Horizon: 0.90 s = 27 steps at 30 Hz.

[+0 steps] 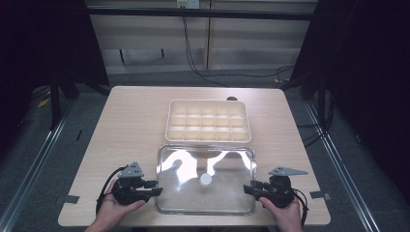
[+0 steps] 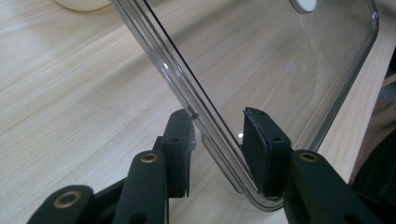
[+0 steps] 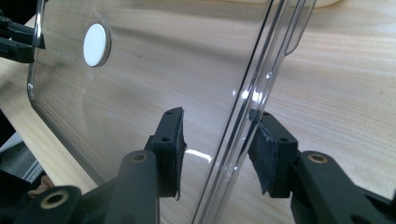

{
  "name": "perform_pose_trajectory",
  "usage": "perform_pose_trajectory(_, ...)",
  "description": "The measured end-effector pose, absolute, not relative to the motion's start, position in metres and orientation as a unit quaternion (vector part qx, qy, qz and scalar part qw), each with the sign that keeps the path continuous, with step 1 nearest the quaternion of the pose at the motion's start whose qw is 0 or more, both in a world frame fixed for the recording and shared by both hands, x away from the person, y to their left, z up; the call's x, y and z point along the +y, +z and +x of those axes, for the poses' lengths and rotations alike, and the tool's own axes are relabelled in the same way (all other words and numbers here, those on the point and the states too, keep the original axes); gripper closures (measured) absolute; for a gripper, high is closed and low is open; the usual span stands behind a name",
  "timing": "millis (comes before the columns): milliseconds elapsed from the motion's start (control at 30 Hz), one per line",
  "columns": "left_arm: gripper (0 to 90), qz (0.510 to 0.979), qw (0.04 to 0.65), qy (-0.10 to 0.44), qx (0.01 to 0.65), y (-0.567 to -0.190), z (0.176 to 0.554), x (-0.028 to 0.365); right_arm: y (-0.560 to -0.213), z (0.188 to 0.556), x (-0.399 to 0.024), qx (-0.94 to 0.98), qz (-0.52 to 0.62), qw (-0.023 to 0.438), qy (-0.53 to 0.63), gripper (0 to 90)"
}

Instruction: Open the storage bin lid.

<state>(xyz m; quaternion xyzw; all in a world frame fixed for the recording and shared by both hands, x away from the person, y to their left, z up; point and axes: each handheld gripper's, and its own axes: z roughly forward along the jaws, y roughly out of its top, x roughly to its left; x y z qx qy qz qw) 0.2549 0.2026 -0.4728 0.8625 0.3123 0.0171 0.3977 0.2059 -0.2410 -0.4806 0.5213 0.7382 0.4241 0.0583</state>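
Note:
A clear rectangular lid with a white round knob lies flat on the wooden table, near its front edge. My left gripper is at the lid's left edge and my right gripper at its right edge. In the left gripper view the lid's rim runs between the jaws of the left gripper, which stand apart from it. In the right gripper view the rim passes between the jaws of the right gripper, with a gap on the inner side. Both are open.
A cream tray with several empty compartments sits just behind the lid, mid-table. Bare wood lies to the left and right of it. The table's front edge runs close under both hands. Dark curtains and a cable are beyond the far edge.

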Motion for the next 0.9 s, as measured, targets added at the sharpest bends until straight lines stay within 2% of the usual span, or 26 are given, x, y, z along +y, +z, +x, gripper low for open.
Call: perform_pose_trajectory(900,58.7,0.863,0.382,0.009,0.329,-0.4811,0.2626,0.1952,-0.4903,0.2152,-0.2409,0.738,0.541,0.058,0.400,51.3)
